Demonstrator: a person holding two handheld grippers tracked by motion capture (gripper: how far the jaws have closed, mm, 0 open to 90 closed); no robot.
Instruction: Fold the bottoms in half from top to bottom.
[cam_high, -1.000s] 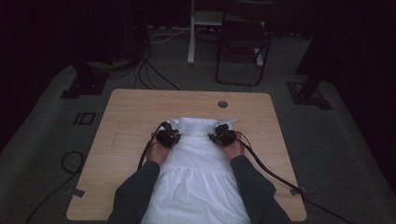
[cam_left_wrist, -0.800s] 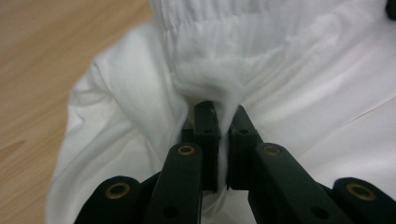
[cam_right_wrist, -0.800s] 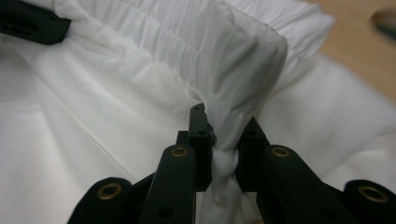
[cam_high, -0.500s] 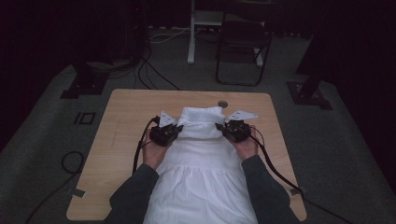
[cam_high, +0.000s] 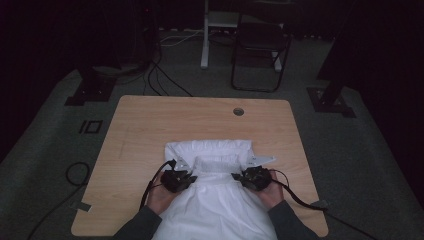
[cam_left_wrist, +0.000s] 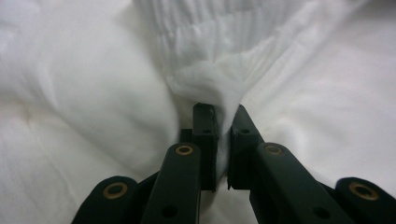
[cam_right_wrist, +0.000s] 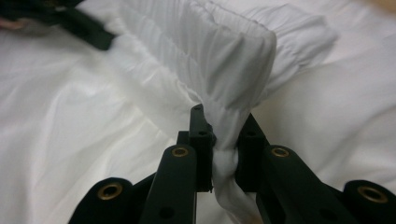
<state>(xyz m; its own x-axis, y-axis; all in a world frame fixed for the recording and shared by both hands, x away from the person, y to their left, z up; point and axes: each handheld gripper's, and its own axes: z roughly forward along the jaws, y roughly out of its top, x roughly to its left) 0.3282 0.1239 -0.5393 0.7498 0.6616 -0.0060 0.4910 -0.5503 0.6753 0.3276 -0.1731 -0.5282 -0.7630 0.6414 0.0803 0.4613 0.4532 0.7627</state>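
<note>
Together, two grippers' jaws pinch one white garment (cam_high: 215, 200).

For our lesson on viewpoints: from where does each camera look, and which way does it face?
High view: above the person's side, looking forward and down at the table; forearms and hands show.
Left tool view: rides the left tool, looking along its jaws, shut on the white garment.
Right tool view: rides the right tool, jaws likewise pinching cloth.
Shared: the garment shows in both tool views.

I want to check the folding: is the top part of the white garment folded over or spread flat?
Folded over: the white garment's top edge lies doubled toward the person.
</note>
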